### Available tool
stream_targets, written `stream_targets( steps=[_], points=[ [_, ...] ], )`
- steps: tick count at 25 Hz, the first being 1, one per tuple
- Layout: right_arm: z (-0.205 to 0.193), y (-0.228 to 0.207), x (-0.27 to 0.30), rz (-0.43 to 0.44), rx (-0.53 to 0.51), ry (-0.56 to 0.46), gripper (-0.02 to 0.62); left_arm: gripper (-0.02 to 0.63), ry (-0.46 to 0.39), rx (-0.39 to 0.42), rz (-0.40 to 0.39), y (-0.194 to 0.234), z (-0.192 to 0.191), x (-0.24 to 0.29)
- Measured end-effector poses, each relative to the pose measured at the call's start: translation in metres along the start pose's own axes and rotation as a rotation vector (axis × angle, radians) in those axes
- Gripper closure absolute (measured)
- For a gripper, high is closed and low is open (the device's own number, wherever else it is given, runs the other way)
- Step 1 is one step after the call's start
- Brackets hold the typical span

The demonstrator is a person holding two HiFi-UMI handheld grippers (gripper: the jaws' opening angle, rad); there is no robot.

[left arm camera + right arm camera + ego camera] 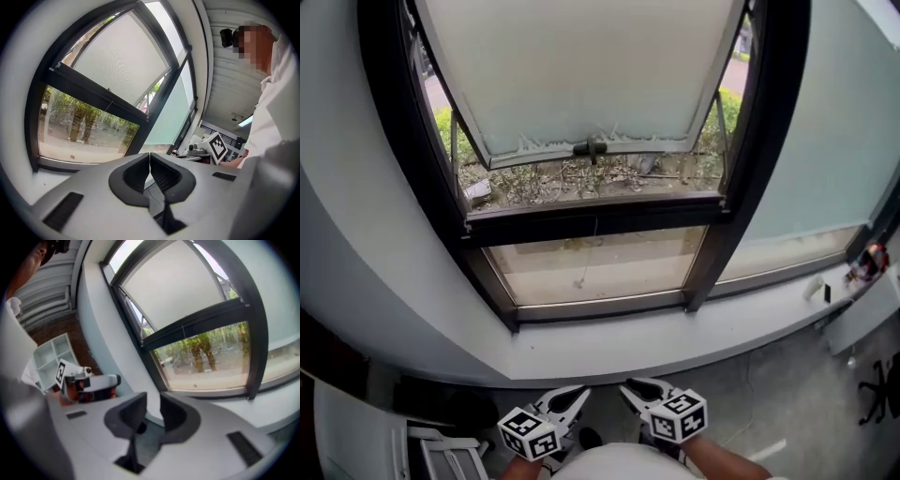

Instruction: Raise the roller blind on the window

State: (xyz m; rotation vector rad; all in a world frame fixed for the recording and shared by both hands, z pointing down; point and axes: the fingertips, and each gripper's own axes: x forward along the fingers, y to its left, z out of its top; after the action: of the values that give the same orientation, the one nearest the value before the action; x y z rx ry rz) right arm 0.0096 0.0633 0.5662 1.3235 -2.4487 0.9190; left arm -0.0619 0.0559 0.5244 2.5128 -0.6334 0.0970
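Woven-look blind (122,65) half-down; L tongs (150,155) closed, R tongs (153,397) ajar, both empty.

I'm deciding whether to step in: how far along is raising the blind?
Done: nothing visible; the pale green fabric roller blind hangs low over the right pane, a strip of glass bare beneath. In hand: nothing; the left claw is shut, the right claw open, both empty, short of the window. Left: the whole raise, perhaps by the thin cord at the middle pane.
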Motion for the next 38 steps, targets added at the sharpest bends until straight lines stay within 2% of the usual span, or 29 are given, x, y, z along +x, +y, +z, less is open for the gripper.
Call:
stream_targets(
  steps=[8, 16, 21, 38],
  points=[
    [0.016, 0.011, 0.043, -0.022, -0.001, -0.012, 0.517, 0.584, 0.018, 0.002, -0.02, 0.038, 0.015, -0.012],
    [0.023, 0.005, 0.056, -0.054, -0.011, -0.011, 0.517, 0.584, 0.021, -0.008, -0.051, 0.049, 0.019, -0.006],
    [0.033, -0.015, 0.061, -0.046, -0.016, -0.004, 0.517, 0.584, 0.037, -0.011, -0.048, 0.056, 0.02, 0.014],
    [0.105, -0.105, 0.08, 0.066, -0.113, 0.032, 0.517, 0.584, -0.039, 0.037, 0.056, 0.075, 0.082, 0.111]
  ],
)
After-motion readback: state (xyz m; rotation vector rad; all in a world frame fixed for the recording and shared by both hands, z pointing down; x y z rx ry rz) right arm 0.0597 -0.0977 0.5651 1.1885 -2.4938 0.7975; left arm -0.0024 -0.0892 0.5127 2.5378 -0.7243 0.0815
